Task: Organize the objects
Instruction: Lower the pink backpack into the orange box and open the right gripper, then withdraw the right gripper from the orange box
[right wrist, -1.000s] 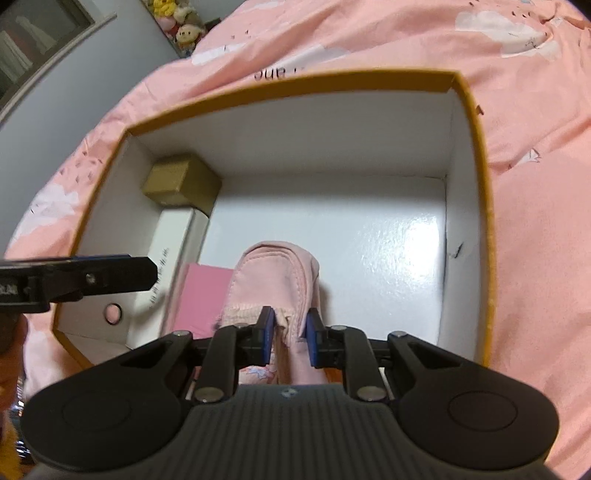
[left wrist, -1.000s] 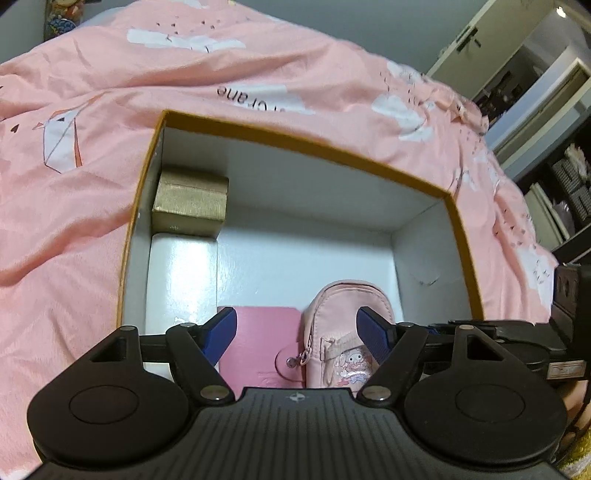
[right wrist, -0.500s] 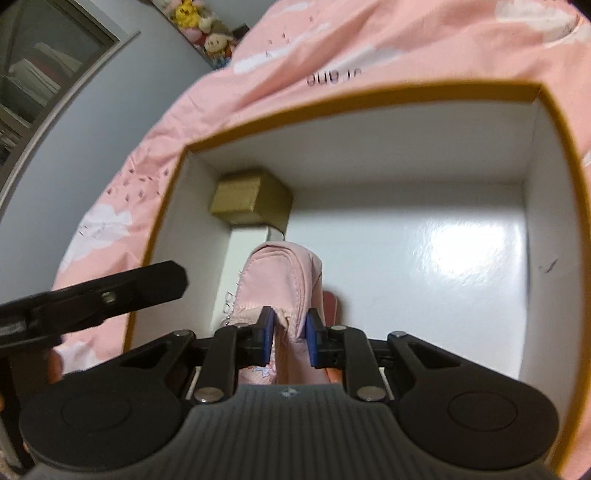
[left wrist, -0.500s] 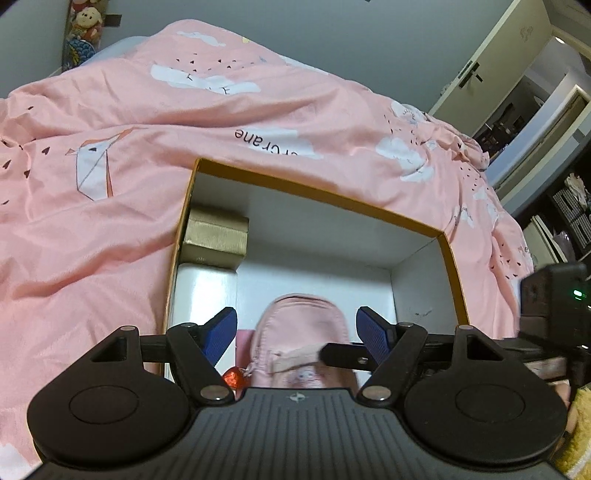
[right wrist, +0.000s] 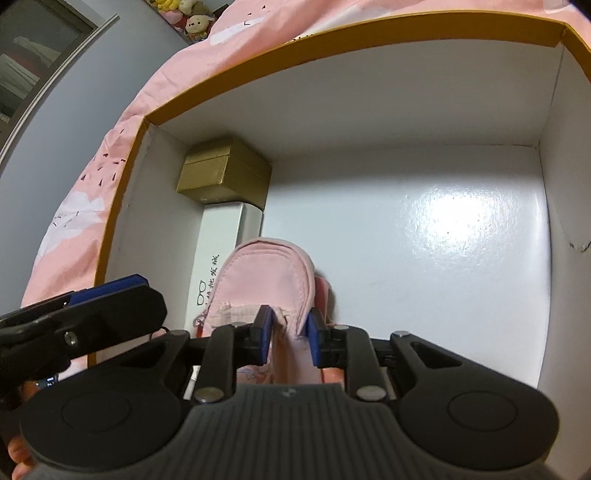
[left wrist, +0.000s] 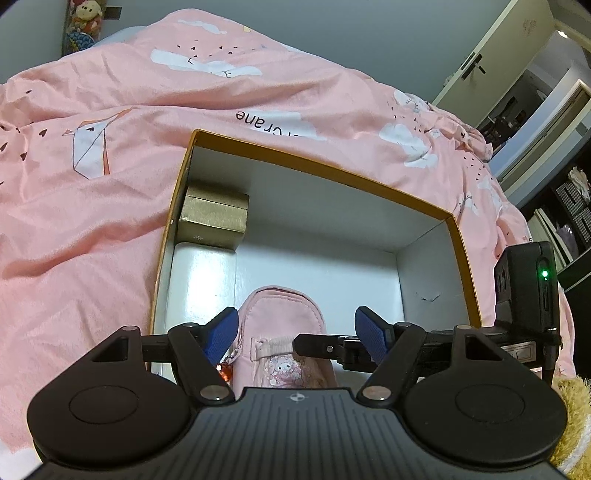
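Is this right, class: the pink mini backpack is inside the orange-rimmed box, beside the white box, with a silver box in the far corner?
Not quite. The box in the far corner is gold, not silver, as the right wrist view shows. The rest stands: the pink mini backpack is inside the orange-rimmed box, beside the white box.

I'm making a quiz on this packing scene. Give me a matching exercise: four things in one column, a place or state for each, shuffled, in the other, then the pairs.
Things
1. gold box
2. white carton
3. pink mini backpack
4. left gripper

Places or states
A. between the right gripper's jaws, which are opening
B. far left corner of the orange-rimmed box
C. jaws wide apart, gripping nothing
D. along the big box's left wall, just nearer than the gold box

Pairs: 1-B, 2-D, 3-A, 4-C
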The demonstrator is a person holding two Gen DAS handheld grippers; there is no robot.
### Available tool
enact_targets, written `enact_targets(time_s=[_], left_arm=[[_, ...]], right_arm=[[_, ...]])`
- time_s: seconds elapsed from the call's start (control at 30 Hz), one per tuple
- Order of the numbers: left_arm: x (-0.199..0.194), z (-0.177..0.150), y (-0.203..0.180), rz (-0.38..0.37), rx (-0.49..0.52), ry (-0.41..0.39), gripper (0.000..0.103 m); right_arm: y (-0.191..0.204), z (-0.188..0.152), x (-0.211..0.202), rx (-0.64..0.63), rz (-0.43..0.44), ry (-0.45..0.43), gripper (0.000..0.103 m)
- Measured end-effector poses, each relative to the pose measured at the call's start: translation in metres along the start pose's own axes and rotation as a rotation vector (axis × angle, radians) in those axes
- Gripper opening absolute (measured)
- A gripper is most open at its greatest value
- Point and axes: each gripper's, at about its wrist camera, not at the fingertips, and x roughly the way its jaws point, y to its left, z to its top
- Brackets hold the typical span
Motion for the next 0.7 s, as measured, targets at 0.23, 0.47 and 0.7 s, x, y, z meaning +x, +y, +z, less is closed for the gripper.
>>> enact_targets(time_s=[0.23,0.47,0.7], left_arm=[[-0.032,-0.008,-0.016,0.019,0.037,-0.066,0.083],[-0.081,-0.038,-0.044,0.0,0.066,-0.151,0.083],[-0.102,-0.077,-0.053,0.007,0.061,-0.154,0.081]], right_arm=[[0.016,-0.011,-0.032,-0.144,-0.059,-0.115,0.044],[0.032,-0.052,-0.105,-0.266,-0.092,-0.299,0.044],[0.032,-0.107,-0.157,-0.286,-0.091,-0.4,0.044]])
